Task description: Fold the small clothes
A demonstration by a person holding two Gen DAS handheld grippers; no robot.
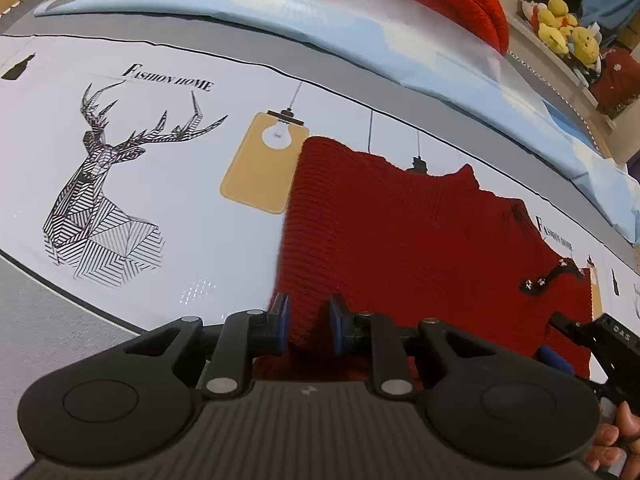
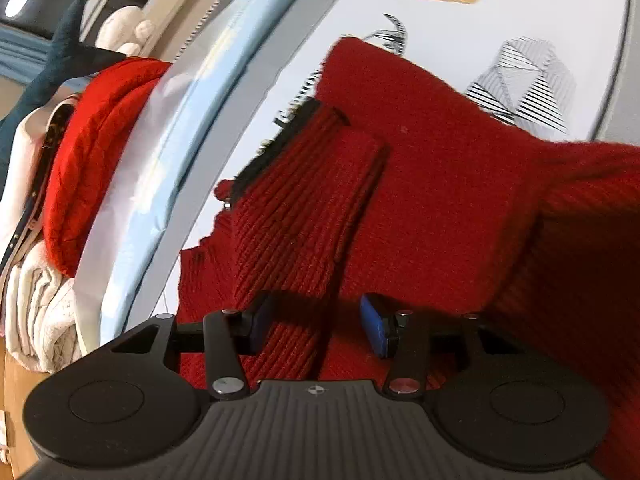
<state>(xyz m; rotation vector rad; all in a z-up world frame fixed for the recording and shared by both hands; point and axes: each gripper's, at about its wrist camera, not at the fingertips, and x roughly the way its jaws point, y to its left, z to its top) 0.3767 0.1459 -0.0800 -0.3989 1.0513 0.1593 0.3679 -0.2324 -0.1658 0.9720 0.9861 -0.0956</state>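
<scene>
A red knit sweater (image 1: pixel 400 232) lies spread on a bed sheet (image 1: pixel 180 208) printed with a deer and lamps. A small black bow (image 1: pixel 548 276) sits near its collar. My left gripper (image 1: pixel 308 320) is over the sweater's left edge, its blue pads a little apart with red knit showing between them and not visibly pinched. In the right wrist view a ribbed sleeve (image 2: pixel 304 200) is folded across the sweater body (image 2: pixel 440 184). My right gripper (image 2: pixel 316 322) stands open just over that sleeve, the inner face of its right pad bare. The right gripper's black body (image 1: pixel 592 332) also shows in the left view.
A light blue quilt (image 1: pixel 360 28) runs along the far side of the sheet. Behind it sit a folded red garment (image 2: pixel 92 152), a stack of white clothes (image 2: pixel 40 312), yellow plush toys (image 1: pixel 564 28) and a dark blue plush (image 2: pixel 60 60). A person's hand (image 1: pixel 616 436) is at the lower right.
</scene>
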